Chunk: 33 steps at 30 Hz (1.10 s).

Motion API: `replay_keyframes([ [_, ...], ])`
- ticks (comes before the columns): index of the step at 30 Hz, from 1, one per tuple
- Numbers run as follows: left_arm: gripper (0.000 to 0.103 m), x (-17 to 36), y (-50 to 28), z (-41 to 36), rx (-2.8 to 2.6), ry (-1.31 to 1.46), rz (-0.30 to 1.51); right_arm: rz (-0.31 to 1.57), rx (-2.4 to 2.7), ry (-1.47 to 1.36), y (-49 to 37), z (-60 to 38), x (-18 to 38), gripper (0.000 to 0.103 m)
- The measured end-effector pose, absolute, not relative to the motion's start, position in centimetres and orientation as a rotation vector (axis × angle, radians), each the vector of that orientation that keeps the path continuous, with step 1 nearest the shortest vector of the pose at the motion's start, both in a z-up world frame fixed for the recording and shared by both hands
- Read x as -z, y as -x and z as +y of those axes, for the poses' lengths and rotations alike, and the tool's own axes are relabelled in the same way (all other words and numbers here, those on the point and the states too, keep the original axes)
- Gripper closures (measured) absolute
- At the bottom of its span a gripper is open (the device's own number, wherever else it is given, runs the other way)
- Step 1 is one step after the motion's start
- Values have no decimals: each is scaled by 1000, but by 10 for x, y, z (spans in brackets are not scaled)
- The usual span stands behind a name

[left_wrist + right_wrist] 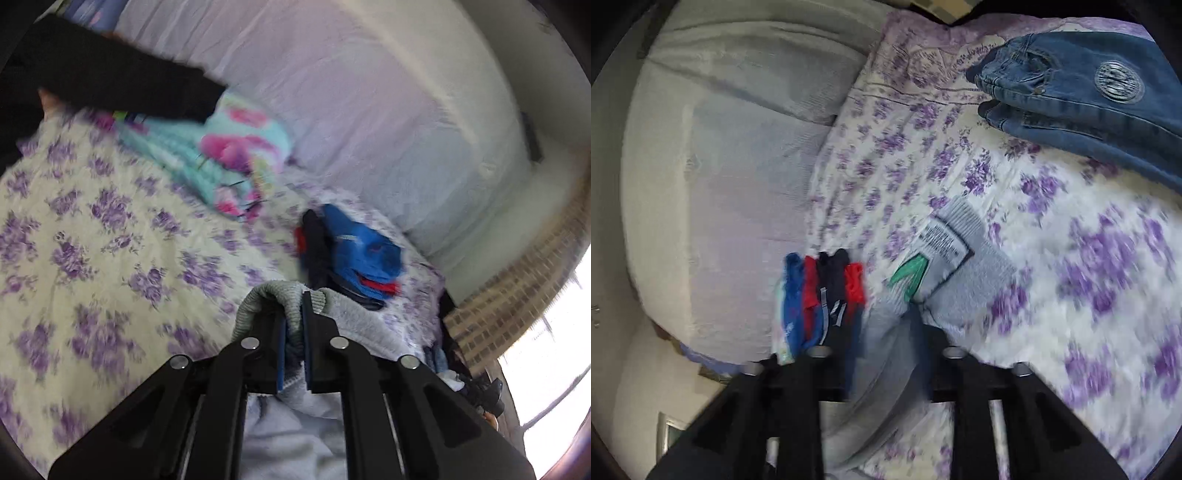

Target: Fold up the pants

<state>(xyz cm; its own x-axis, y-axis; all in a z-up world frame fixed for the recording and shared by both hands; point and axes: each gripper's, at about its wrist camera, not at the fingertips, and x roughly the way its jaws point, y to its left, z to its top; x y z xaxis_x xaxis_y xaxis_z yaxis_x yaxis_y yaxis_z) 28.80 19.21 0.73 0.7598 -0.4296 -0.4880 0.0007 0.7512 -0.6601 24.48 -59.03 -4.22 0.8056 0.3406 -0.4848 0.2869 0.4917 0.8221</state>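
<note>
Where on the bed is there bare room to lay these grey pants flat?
Bare floral bedspread lies open between the folded jeans and the grey pants. It is crowded by the blue and red clothes pile along the pale cushion.

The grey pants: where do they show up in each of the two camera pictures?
Left wrist view: the grey pants sit low in the middle, ribbed cuff pinched in the left claw.
Right wrist view: low centre, label side up, running down between the open fingers of the right claw.
Shared landmark: the blue and red clothes pile on the floral bedspread.
</note>
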Motion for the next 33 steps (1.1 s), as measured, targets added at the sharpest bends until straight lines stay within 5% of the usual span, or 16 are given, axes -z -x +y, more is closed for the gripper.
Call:
replay_keyframes([
  [1,95,12,-314,197,231,729,739,745,13,-1035,-274,-597,48,11],
  [5,95,68,-334,211,181,816,843,688,15,-1107,-268,-602,61,15],
  [9,86,53,-291,208,223,698,771,717,76,-886,-231,-588,57,14],
  [12,68,47,-263,211,193,661,752,739,94,-839,-226,-589,68,15],
  [16,68,48,-239,217,167,664,746,743,43,-876,-257,-586,82,26],
  [23,61,32,-242,197,169,582,764,842,10,-864,-328,-557,100,27],
  [24,61,30,-247,192,171,566,768,859,4,-871,-333,-554,105,35],
  [25,60,29,-253,185,174,546,769,862,6,-864,-335,-552,108,62],
  [27,56,29,-263,177,139,481,783,843,-10,-856,-330,-550,105,78],
  [33,54,69,-272,192,42,493,898,732,-45,-796,-274,-559,83,82],
])
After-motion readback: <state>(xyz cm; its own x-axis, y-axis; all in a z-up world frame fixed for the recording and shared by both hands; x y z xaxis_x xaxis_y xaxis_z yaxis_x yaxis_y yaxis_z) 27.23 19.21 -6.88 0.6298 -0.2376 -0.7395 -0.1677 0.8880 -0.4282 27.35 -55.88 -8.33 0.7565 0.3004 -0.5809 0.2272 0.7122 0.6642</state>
